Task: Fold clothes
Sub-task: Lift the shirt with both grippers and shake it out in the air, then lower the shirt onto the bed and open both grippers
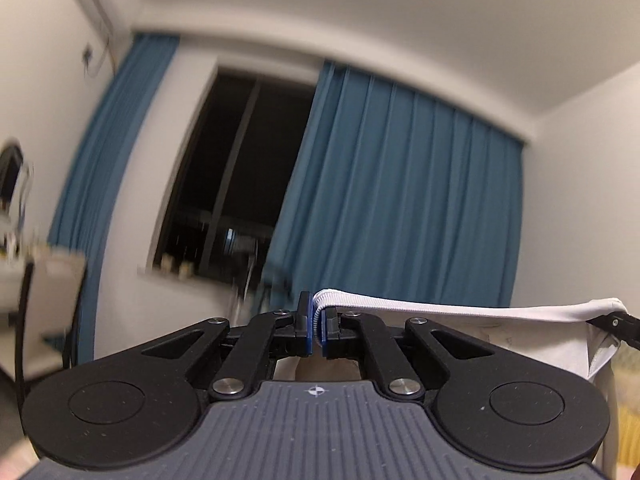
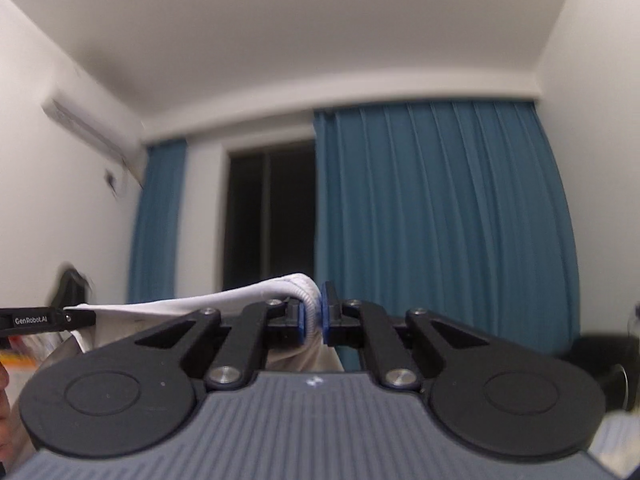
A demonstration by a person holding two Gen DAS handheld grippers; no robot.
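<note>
A white garment is held up in the air, stretched between my two grippers. My left gripper is shut on one ribbed edge of it; the cloth runs right to the other gripper's fingers. In the right wrist view my right gripper is shut on the other ribbed edge of the white garment, which runs left to the left gripper's finger. The lower part of the garment hangs out of sight below both grippers.
Both cameras point up at a dark window, blue curtains and the ceiling. An air conditioner is on the left wall. A chair and cluttered table stand at the left. A dark object is at the right.
</note>
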